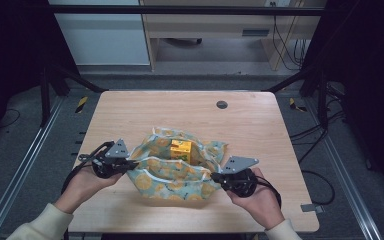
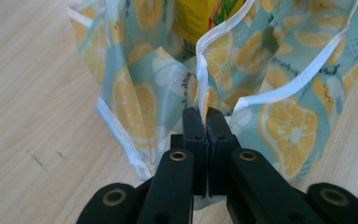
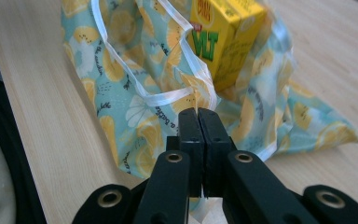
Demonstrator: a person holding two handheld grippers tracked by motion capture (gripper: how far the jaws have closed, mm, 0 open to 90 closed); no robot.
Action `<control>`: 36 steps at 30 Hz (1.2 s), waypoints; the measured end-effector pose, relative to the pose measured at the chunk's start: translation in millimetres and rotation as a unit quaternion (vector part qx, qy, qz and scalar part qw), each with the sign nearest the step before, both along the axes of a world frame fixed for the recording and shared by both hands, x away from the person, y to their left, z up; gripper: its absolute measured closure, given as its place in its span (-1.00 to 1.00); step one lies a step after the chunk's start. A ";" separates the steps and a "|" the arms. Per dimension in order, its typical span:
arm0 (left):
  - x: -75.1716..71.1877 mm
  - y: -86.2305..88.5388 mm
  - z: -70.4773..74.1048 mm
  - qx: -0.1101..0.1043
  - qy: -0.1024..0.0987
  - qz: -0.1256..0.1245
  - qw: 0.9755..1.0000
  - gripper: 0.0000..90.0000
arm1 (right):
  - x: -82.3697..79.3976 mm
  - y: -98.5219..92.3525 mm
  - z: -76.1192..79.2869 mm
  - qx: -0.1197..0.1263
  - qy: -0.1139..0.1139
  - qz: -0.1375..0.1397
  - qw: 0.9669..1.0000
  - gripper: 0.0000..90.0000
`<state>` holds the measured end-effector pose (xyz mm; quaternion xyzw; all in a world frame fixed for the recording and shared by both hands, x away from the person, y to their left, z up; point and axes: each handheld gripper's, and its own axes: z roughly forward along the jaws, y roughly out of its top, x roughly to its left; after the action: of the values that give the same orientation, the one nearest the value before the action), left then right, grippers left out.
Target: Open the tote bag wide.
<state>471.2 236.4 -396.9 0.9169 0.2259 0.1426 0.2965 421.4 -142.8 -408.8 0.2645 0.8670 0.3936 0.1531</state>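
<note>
Left gripper [image 1: 130, 165] and right gripper [image 1: 214, 176] jaws clamped on opposite rim edges of bag [image 1: 172, 172]; carton [image 1: 180, 150] upright inside, on tabletop [image 1: 130, 110].

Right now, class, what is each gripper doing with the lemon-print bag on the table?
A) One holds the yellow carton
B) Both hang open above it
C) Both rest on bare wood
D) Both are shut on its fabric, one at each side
D: the left gripper and right gripper each have their jaws pinched shut on the bag, with the yellow carton standing inside it.
</note>
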 end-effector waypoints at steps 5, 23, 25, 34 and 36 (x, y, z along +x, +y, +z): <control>0.6 -3.1 -11.6 0.014 0.006 -0.002 1.000 0.97 | 1.8 2.2 -13.2 -0.016 0.024 -0.003 1.000 0.91; -0.7 -10.6 -34.7 0.044 0.020 -0.017 0.999 0.96 | 54.2 22.4 6.0 -0.005 0.024 -0.055 0.998 0.21; 0.0 -9.6 -33.1 0.042 0.018 -0.015 0.999 0.96 | 63.6 25.9 2.1 -0.002 0.029 -0.062 0.998 0.19; 0.4 -7.3 -33.7 0.035 0.016 -0.009 0.999 0.97 | 90.7 37.4 -14.8 -0.038 0.049 -0.080 0.995 0.39; 0.5 -7.4 -33.8 0.035 0.017 -0.010 0.999 0.97 | 91.6 37.6 -15.6 -0.040 0.052 -0.080 0.995 0.55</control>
<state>471.7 229.0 -430.7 0.9311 0.2169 0.1321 0.2618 513.0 -105.2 -424.4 0.3464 0.8649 0.3311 0.1495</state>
